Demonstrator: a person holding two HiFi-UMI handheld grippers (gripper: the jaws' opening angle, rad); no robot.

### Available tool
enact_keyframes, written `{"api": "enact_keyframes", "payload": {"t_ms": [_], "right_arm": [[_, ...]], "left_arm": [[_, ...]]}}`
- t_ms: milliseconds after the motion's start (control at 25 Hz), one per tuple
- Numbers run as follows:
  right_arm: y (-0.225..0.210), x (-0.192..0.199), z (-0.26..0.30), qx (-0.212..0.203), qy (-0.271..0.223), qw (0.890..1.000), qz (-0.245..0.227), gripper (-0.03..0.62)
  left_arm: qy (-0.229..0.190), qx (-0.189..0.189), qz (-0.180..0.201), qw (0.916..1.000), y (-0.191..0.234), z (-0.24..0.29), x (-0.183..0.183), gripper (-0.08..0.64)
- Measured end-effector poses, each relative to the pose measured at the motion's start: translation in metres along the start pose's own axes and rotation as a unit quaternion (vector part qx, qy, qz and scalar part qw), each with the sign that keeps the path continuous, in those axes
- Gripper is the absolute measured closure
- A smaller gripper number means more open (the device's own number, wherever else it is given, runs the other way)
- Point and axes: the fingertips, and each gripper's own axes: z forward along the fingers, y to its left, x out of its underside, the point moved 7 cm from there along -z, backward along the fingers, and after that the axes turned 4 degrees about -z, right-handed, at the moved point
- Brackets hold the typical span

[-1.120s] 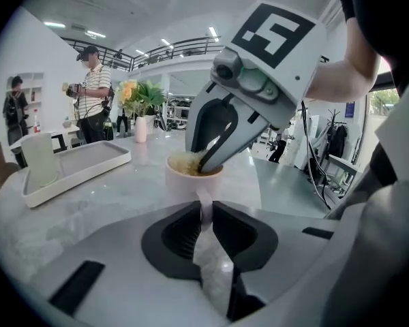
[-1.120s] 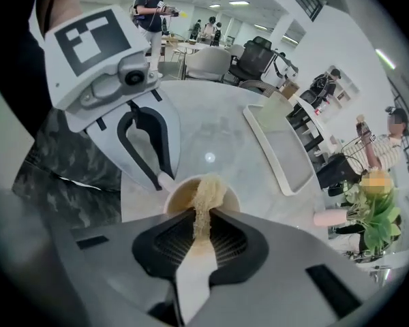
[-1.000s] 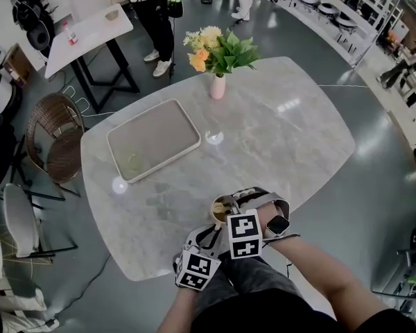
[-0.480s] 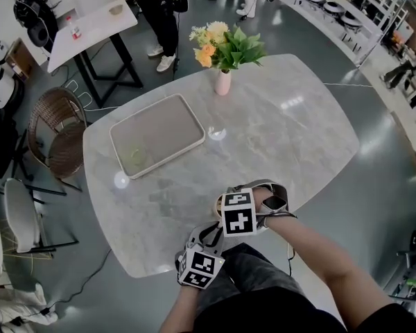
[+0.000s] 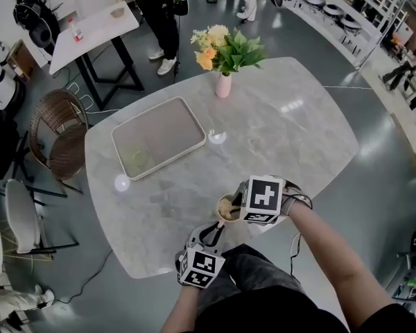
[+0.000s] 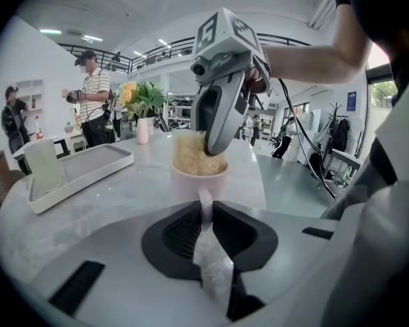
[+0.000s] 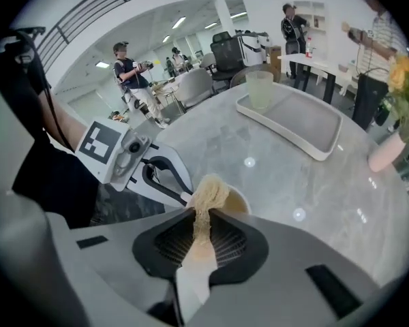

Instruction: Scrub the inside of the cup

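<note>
**Left gripper (image 5: 217, 227) clamped on cup handle; right gripper (image 5: 234, 211) clamped on scrub pad**

- Left gripper (image 6: 206, 218): jaws closed tight on the thin pale handle (image 6: 205, 200) of the cup. It reaches in low from the near side, marker cube towards the person.
- Right gripper (image 7: 201, 231): jaws pinched on a tan, fibrous scrub pad (image 7: 208, 192). It points steeply down over the cup mouth from the right. Seen from the left gripper view, its tips (image 6: 215, 147) bear on the top of the pad.
- Cup (image 5: 224, 207): pale pink-white, upright, close to the near edge of the table, roughly midway along that edge. Its base is hidden behind the gripper body, so contact with the top cannot be confirmed.
- Scrub pad (image 6: 193, 157): fills the cup (image 6: 199, 182) and bulges above the rim. Part of the rim (image 7: 244, 197) shows to the right of the pad in the right gripper view.
- Table (image 5: 298, 141): grey marbled top with rounded corners.
- Tray (image 5: 159, 136): pale, rectangular, on the far left of the table, well apart from the cup.
- Tumbler (image 5: 134, 160): pale green, standing in the near-left corner of the tray.
- Vase (image 5: 223, 84): pink, at the table's far edge, holding orange and cream flowers (image 5: 215, 44) with green leaves.
- Off the table: a wicker chair (image 5: 55, 141) to the left, and people standing on the far side of the room.
</note>
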Motion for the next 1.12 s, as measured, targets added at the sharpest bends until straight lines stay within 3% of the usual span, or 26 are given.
{"api": "enact_keyframes", "payload": {"t_ms": [200, 400, 480, 560, 640, 680, 760, 920, 1000, 1120], "right_arm": [[0.016, -0.003, 0.005, 0.035, 0.007, 0.992, -0.125, 0.532], [0.016, -0.002, 0.005, 0.051, 0.059, 0.979, -0.188, 0.532], [0.013, -0.006, 0.001, 0.087, 0.111, 0.964, -0.224, 0.532], [0.011, -0.010, 0.000, 0.136, 0.159, 0.939, -0.273, 0.532], [0.014, -0.013, 0.001, 0.168, 0.176, 0.919, -0.310, 0.531], [0.017, -0.014, 0.000, 0.172, 0.172, 0.916, -0.320, 0.532], [0.025, -0.014, -0.002, 0.160, 0.152, 0.921, -0.322, 0.532], [0.026, -0.009, -0.010, 0.122, 0.139, 0.944, -0.273, 0.532], [0.017, -0.009, -0.010, 0.145, 0.154, 0.943, -0.258, 0.532], [0.012, -0.014, -0.007, 0.187, 0.167, 0.927, -0.279, 0.532]], "left_arm": [[0.005, -0.012, 0.015, 0.9998, -0.001, 0.000, -0.001, 0.500], [0.007, -0.022, 0.004, 0.9997, -0.002, 0.001, -0.002, 0.500], [0.009, -0.022, 0.003, 0.9997, -0.003, 0.001, -0.003, 0.502], [0.010, -0.018, 0.006, 0.9998, -0.004, 0.002, -0.004, 0.502], [0.011, -0.016, 0.006, 0.9998, -0.005, 0.002, -0.005, 0.502], [0.011, -0.017, 0.005, 0.9998, -0.005, 0.002, -0.004, 0.502], [0.011, -0.019, 0.003, 0.9997, -0.003, 0.002, -0.003, 0.502], [0.011, -0.023, 0.002, 0.9997, -0.003, 0.001, -0.003, 0.502], [0.013, -0.023, 0.003, 0.9997, -0.004, 0.000, -0.003, 0.503], [0.014, -0.022, 0.004, 0.9997, -0.006, 0.000, -0.002, 0.503]]}}
